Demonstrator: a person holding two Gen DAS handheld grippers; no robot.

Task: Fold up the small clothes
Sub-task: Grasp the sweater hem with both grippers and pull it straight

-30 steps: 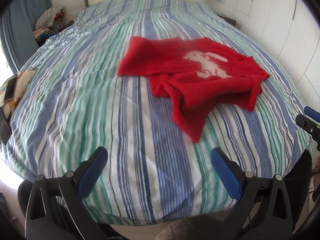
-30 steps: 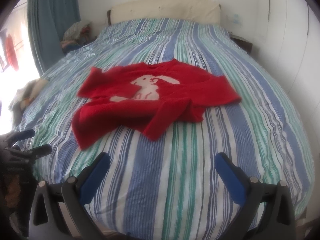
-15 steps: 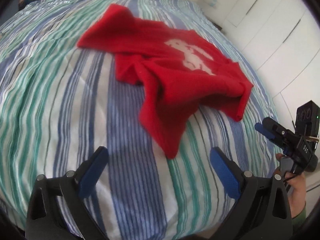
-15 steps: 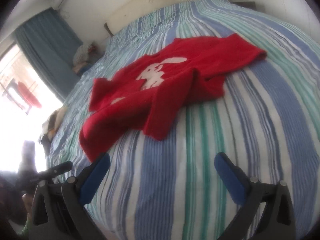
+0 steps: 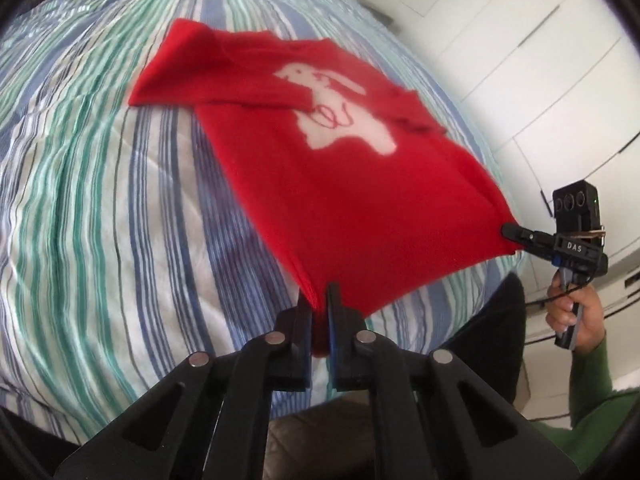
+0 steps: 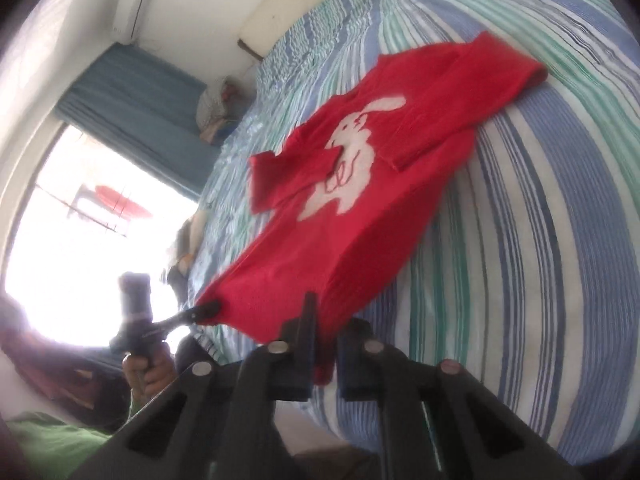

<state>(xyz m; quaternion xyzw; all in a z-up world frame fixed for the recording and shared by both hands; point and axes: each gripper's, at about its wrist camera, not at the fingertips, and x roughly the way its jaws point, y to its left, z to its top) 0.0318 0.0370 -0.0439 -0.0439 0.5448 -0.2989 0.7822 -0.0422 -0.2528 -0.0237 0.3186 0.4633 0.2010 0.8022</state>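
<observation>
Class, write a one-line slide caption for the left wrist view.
Left gripper and right gripper pinch the red rabbit sweater's hem corners over the striped bed.

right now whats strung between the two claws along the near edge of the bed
The bottom hem of the red bunny sweater. The left claw pinches one corner, the right claw the other, and the hem runs taut between them; the left wrist view shows it best.

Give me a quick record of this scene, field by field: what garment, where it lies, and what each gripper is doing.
garment: red sweater with a white rabbit
surface: striped bedspread
left gripper: jaws shut on a hem corner
right gripper: jaws shut on the other hem corner
sleeves: both folded across the front
hem: lifted, stretched between the grippers
</observation>
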